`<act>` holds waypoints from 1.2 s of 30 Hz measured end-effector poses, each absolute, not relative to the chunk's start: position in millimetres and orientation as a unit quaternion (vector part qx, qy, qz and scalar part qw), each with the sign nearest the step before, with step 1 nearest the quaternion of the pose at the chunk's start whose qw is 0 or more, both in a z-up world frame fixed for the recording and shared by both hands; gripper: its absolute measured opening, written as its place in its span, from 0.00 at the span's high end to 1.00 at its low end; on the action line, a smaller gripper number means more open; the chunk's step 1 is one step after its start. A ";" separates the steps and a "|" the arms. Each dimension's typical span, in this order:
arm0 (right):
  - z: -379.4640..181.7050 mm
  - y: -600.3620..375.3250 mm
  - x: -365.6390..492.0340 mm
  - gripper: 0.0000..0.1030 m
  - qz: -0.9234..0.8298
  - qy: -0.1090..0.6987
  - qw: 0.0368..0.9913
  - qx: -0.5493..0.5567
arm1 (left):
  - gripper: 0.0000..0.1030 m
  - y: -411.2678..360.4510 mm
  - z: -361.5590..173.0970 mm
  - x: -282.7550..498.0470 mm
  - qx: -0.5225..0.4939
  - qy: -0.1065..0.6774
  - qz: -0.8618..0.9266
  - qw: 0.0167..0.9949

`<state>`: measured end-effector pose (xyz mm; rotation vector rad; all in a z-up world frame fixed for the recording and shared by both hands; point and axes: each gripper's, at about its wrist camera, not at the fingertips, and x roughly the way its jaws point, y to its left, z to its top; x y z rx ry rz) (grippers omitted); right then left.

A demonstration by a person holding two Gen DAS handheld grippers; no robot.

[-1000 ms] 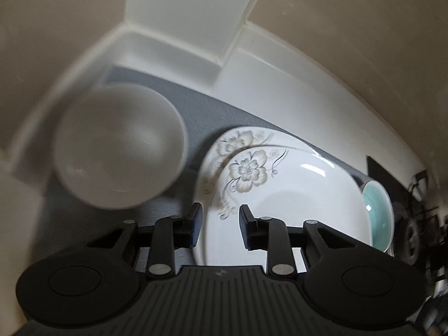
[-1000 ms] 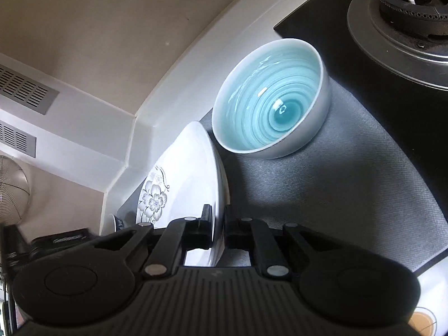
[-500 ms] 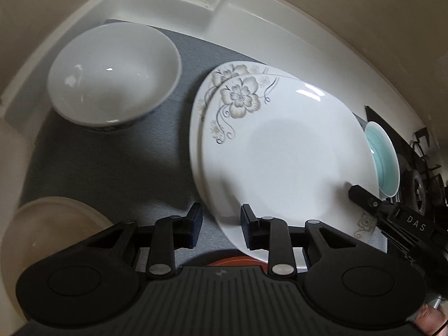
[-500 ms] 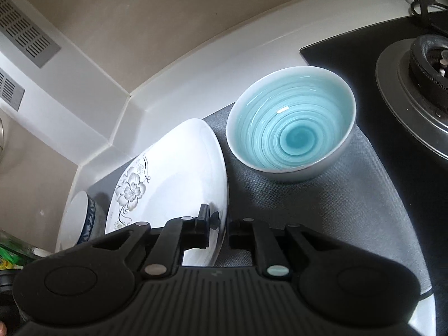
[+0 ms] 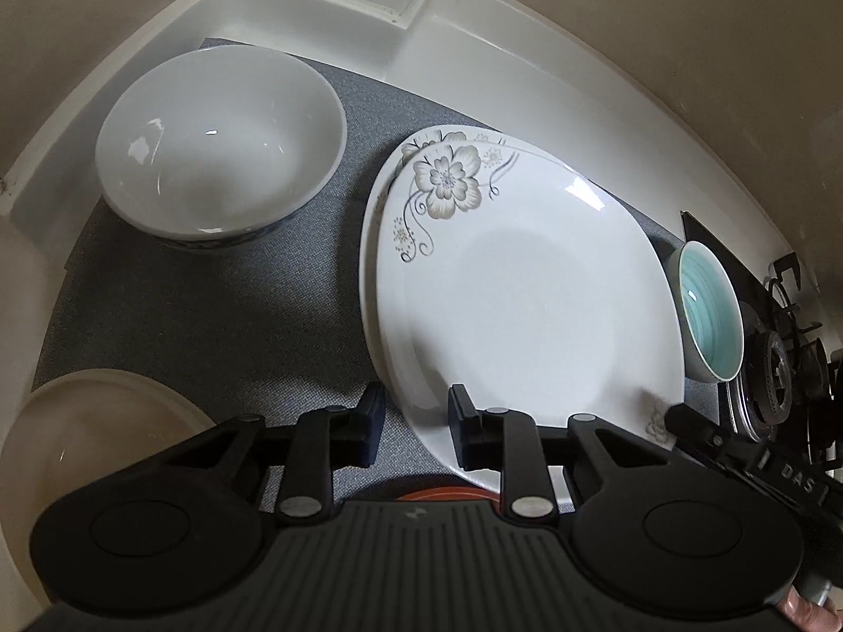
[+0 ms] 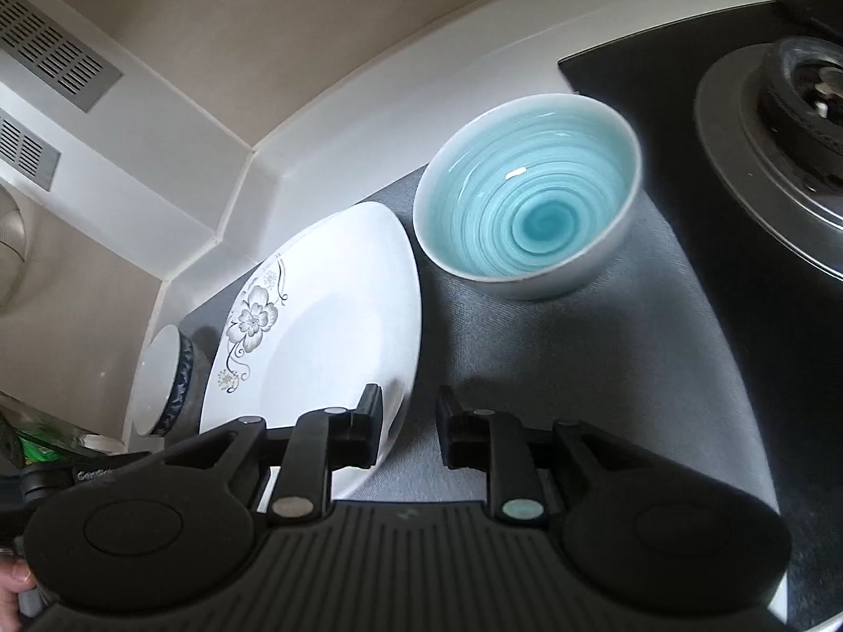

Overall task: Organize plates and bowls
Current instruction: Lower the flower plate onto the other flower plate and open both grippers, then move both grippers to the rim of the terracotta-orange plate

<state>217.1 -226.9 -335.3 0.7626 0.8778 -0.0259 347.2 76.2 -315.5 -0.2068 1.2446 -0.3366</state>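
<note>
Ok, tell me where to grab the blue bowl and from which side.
Take the blue bowl by its thin rim, one finger inside and one outside, coming down from above on the near side facing the right tool. It stands upright and open on the grey mat, and its wall looks too wide to span.

Hidden and cut-off parts

Lower plate [image 5: 375, 242] shows only a rim sliver under the flowered plate [image 5: 527, 295] — an orange thing [image 5: 445, 495] peeks behind the left hand-held gripper [image 5: 413, 424]; stove burner [image 6: 790, 121] cut off.
</note>
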 end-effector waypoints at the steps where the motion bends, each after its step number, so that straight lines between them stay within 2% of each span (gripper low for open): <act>1: -334.3 -227.5 214.0 0.77 -0.008 0.411 0.835 0.365 | 0.74 77.1 -315.0 346.9 -0.097 0.579 -0.158 0.794; 3: -334.2 -228.7 211.1 0.77 -0.001 0.410 0.832 0.373 | 0.76 78.0 -316.5 348.2 -0.100 0.578 -0.160 0.794; 6: -334.7 -226.6 212.4 0.87 0.005 0.411 0.833 0.371 | 0.76 80.9 -317.9 350.1 -0.109 0.578 -0.164 0.792; 10: -333.6 -218.0 217.2 0.87 0.011 0.416 0.836 0.357 | 0.78 84.0 -317.2 354.4 -0.112 0.579 -0.161 0.792; 18: -331.7 -190.4 196.5 0.83 0.042 0.456 0.848 0.268 | 0.79 87.8 -300.5 335.5 -0.079 0.557 -0.174 0.808; 22: -335.1 -195.1 187.8 0.83 0.037 0.443 0.845 0.296 | 0.79 84.5 -303.9 328.1 -0.071 0.566 -0.180 0.802; 26: -336.4 -186.3 182.4 0.83 0.055 0.463 0.832 0.301 | 0.79 84.8 -302.4 314.0 -0.065 0.578 -0.183 0.793; 27: -336.4 -180.5 178.0 0.82 0.059 0.471 0.831 0.291 | 0.79 84.4 -300.7 307.2 -0.058 0.580 -0.186 0.791; 29: -336.8 -171.7 166.5 0.70 0.058 0.477 0.831 0.281 | 0.79 84.4 -297.8 291.6 -0.041 0.583 -0.184 0.791; 31: -340.7 -166.2 154.9 0.65 0.062 0.476 0.826 0.296 | 0.77 86.2 -296.2 277.0 -0.023 0.584 -0.186 0.790; 34: -348.8 -154.9 148.7 0.65 0.073 0.488 0.820 0.289 | 0.71 88.9 -295.8 264.4 -0.007 0.590 -0.180 0.787; 36: -353.5 -145.9 145.8 0.65 0.071 0.498 0.821 0.271 | 0.56 89.4 -298.7 259.4 -0.005 0.596 -0.177 0.783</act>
